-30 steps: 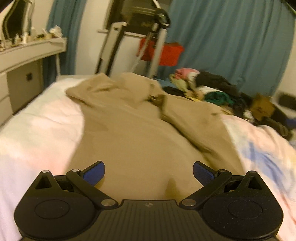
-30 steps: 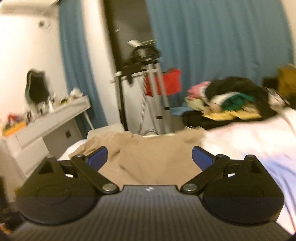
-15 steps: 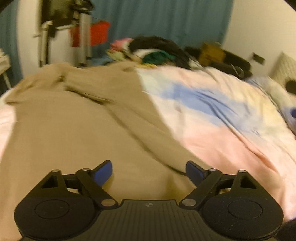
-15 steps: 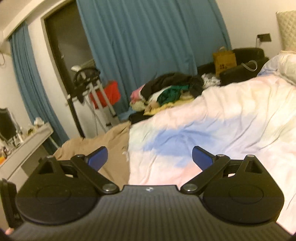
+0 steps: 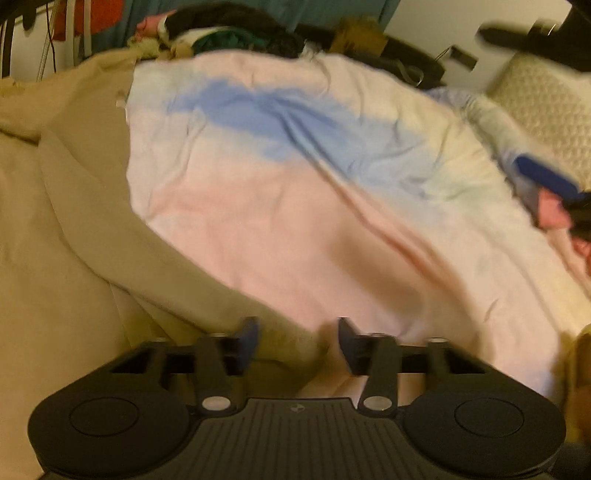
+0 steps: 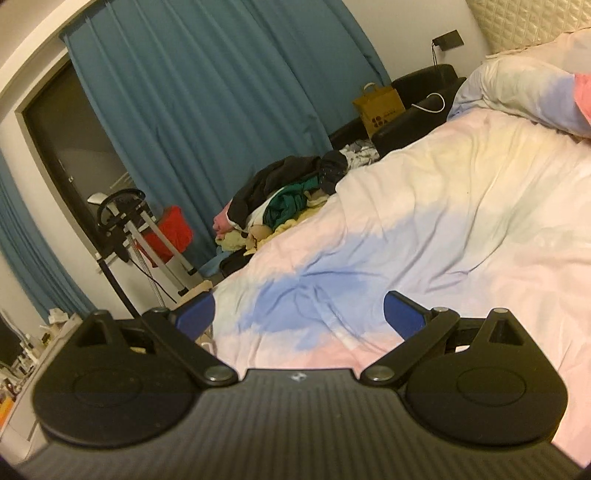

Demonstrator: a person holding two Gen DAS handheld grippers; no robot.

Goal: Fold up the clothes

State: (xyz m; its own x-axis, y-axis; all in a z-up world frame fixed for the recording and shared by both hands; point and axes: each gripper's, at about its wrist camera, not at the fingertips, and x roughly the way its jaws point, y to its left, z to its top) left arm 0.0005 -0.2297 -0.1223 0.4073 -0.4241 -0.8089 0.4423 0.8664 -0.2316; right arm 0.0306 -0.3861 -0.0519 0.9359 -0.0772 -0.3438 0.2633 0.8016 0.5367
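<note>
A tan garment [image 5: 62, 236] lies spread over the left part of the bed, on the pastel duvet [image 5: 295, 192]. My left gripper [image 5: 297, 338] is low over the garment's right edge; its jaws are partly closed, with a fold of tan cloth between them, and no firm grip shows. My right gripper [image 6: 299, 314] is open and empty above the duvet [image 6: 424, 236], away from the garment. The right gripper's blue finger [image 5: 543, 177] shows at the far right of the left wrist view.
A pile of mixed clothes [image 6: 280, 199] lies at the bed's far edge, also in the left wrist view [image 5: 229, 33]. Blue curtains [image 6: 207, 92], a stand with a red bag [image 6: 170, 229], a brown paper bag [image 6: 380, 107] and pillows [image 6: 524, 88] surround the bed.
Both grippers swung to the right across the bed. The left one dropped to the garment's right edge and its jaws narrowed. The right one now faces the duvet instead of the garment.
</note>
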